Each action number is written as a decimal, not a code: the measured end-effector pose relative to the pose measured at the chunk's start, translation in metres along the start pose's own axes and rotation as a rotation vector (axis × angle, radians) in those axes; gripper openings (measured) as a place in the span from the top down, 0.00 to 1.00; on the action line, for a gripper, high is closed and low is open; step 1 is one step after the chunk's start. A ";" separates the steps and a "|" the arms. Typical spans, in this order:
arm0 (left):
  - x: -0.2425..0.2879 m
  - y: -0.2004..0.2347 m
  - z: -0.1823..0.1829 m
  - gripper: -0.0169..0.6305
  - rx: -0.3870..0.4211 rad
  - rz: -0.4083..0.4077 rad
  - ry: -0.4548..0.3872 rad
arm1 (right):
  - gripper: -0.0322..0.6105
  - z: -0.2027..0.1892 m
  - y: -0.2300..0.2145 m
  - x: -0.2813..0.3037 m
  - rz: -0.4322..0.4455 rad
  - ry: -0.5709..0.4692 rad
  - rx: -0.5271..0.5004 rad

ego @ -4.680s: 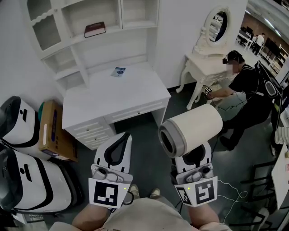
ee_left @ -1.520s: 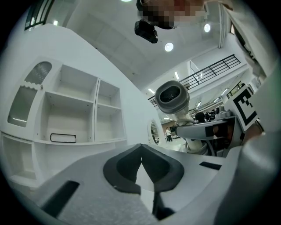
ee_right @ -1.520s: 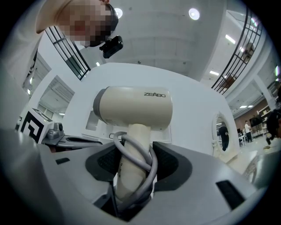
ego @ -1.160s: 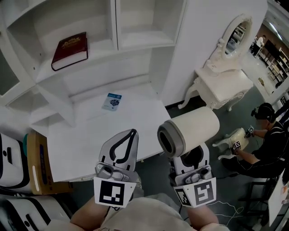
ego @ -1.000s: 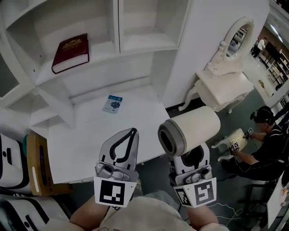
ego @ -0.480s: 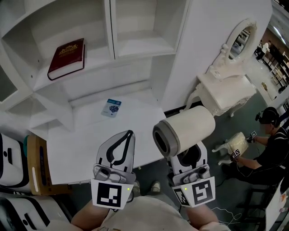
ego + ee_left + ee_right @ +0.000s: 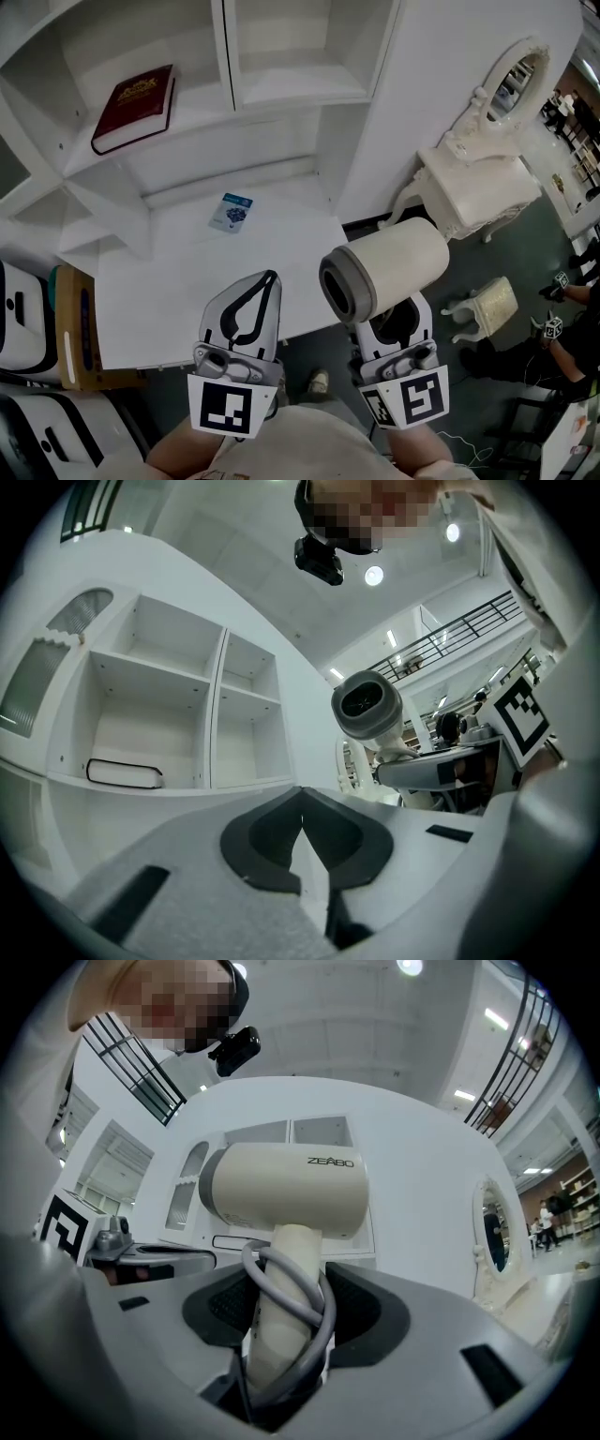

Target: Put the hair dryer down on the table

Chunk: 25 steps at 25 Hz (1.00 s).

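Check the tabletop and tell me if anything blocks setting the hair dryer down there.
Nothing visible does. The hair dryer, clamped in the right gripper, hangs off the front right corner of the table. On top lies only a small blue leaflet near the back; the left gripper, shut and empty, hovers over the front edge.

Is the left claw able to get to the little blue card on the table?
Probably yes: the left claw is shut and empty, and only bare table lies between it and the blue card.
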State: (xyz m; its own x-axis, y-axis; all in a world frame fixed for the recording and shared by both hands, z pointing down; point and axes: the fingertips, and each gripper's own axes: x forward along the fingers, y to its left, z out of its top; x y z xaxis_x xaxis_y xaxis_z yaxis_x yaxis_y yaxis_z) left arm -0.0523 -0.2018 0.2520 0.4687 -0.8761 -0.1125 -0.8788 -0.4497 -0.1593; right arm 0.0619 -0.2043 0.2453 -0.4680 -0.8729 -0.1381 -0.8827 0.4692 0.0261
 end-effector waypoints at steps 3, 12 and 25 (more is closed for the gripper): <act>0.005 -0.001 -0.013 0.95 -0.003 0.006 0.036 | 0.63 -0.005 -0.002 0.010 0.015 0.025 -0.005; 0.063 0.043 -0.043 0.95 0.011 0.111 0.000 | 0.63 -0.049 -0.028 0.082 0.023 0.181 0.015; 0.157 0.082 -0.190 0.95 -0.094 0.154 0.047 | 0.63 -0.216 -0.094 0.168 -0.034 0.427 -0.019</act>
State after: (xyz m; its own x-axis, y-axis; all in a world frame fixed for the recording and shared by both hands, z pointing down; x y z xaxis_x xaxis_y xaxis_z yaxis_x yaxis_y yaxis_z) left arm -0.0675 -0.4088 0.4080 0.3255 -0.9419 -0.0822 -0.9453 -0.3222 -0.0516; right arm 0.0566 -0.4242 0.4335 -0.4109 -0.8668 0.2826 -0.8966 0.4404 0.0470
